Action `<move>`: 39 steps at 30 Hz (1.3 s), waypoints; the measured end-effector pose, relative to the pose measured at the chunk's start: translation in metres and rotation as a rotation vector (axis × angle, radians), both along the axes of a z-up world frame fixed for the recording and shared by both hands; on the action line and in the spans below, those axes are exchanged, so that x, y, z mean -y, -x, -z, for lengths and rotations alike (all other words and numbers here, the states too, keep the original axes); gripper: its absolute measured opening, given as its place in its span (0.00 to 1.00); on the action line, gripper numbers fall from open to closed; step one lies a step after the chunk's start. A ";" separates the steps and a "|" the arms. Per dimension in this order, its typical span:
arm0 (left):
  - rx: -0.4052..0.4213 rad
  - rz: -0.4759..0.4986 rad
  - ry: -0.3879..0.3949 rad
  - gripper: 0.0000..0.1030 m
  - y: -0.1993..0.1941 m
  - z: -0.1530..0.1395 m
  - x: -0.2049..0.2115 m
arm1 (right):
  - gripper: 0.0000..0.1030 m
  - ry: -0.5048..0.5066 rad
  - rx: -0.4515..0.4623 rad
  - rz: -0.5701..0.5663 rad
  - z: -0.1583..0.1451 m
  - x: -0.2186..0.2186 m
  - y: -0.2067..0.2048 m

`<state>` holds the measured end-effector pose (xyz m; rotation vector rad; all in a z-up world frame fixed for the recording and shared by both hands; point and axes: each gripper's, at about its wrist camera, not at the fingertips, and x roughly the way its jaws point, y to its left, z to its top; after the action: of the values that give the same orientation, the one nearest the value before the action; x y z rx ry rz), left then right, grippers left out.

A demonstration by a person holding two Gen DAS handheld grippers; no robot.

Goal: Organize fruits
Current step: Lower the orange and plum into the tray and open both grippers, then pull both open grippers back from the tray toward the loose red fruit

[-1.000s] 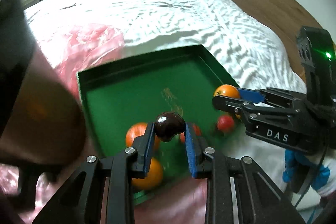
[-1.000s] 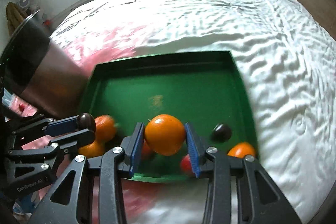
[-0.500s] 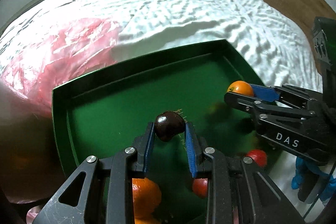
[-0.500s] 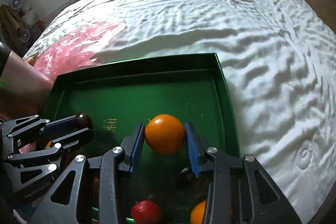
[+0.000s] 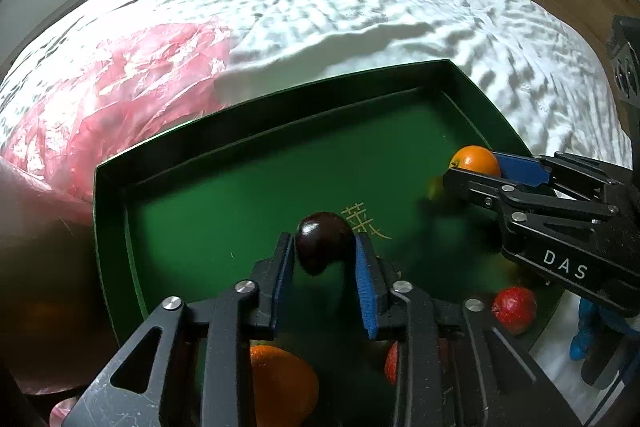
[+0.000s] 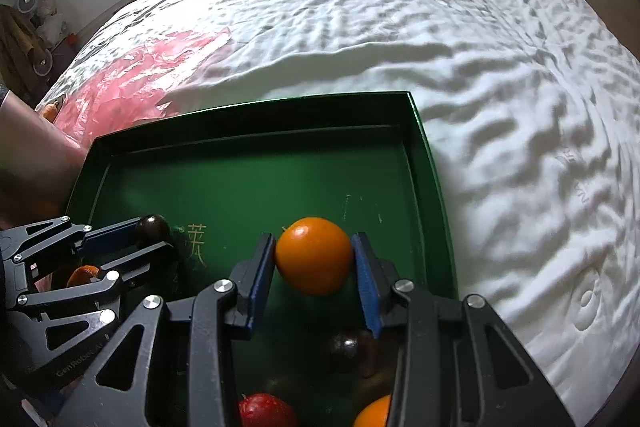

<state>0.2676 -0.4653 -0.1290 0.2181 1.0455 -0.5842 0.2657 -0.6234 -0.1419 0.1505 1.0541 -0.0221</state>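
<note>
A green tray [image 5: 280,97] lies on a white bed. My left gripper [image 5: 324,247] points down over the tray's middle with a dark plum [image 5: 324,245] between its blue pads; the jaws are opening, though both pads still touch the plum. My right gripper [image 6: 314,255] is shut on an orange [image 6: 314,255] above the tray's [image 6: 256,103] right half. Each gripper also shows in the other's view: the right gripper [image 5: 476,171] at the right, the left gripper [image 6: 156,239] at the left.
Loose fruit lies at the tray's near edge: a red fruit [image 5: 514,309], an orange [image 5: 280,379], a second dark plum [image 6: 350,347], a red apple [image 6: 266,411]. A pink plastic bag [image 5: 120,99] lies left of the tray. A person's arm [image 6: 32,163] is at the left.
Both grippers have moved forward and down over the tray floor, leaving the loose fruit behind at the near edge. The left jaws stand slightly wider around the plum.
</note>
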 end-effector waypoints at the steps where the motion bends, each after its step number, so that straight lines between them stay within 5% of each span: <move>1: -0.003 -0.007 -0.003 0.33 0.000 0.001 -0.001 | 0.71 -0.001 -0.001 0.002 0.000 0.000 0.000; 10: -0.001 -0.048 0.006 0.47 -0.004 -0.004 -0.010 | 1.00 0.011 -0.005 0.005 -0.001 -0.005 -0.002; 29: 0.020 -0.005 0.063 0.50 0.018 -0.041 -0.028 | 1.00 0.025 0.075 0.067 -0.050 -0.020 0.028; 35: 0.031 0.032 0.081 0.56 0.037 -0.052 -0.033 | 1.00 0.034 0.076 0.083 -0.058 -0.028 0.048; 39: 0.031 0.051 0.094 0.69 0.051 -0.057 -0.039 | 1.00 0.055 0.071 0.083 -0.061 -0.035 0.061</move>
<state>0.2165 -0.4258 -0.0722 0.1713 0.9826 -0.6730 0.2049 -0.5880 -0.0806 0.1446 0.9752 -0.1199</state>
